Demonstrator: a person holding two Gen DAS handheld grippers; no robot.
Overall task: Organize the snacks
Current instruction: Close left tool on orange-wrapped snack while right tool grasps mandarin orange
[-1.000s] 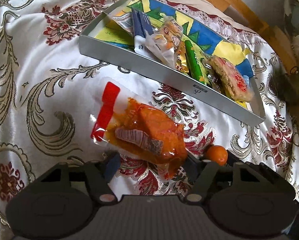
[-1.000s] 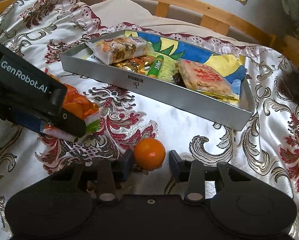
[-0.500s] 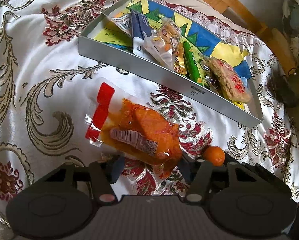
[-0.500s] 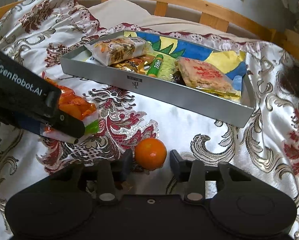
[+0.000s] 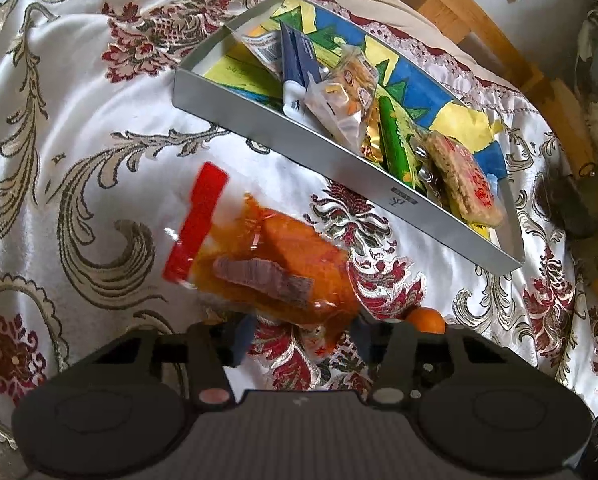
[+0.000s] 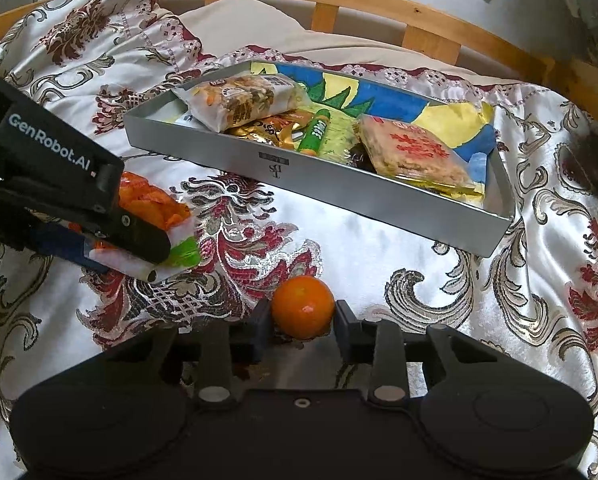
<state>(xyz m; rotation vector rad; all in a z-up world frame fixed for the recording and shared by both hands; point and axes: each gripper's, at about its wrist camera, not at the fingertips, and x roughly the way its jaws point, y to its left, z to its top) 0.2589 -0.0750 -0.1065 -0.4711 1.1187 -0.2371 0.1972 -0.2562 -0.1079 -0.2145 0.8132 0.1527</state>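
**Two snacks left on the bed, both now bracketed by a tool**

Over the last second the left tool (image 5: 299,338) has eased back a touch from the orange snack bag (image 5: 275,264): the bag sits higher in its view than it did, and its near end is blurred, so something is shifting. The fingers stand wide apart with the bag's lower edge between them; whether they pinch the film I cannot tell from that view alone. The right tool (image 6: 302,326) has crept forward, and the mandarin (image 6: 303,306) now sits squarely between its parted fingers, close to both but not clearly clamped. My guess is both pickups are about to happen, after which each item goes to the grey tray (image 6: 379,196) at twelve o'clock.

The right camera gives what the left cannot: the left tool seen from the side at nine o'clock, its finger lying over the bag's white-and-green end, seemingly pressing it. The left camera, in turn, shows the bag's red header strip (image 5: 197,222) and label, and only a sliver of the mandarin at four o'clock.
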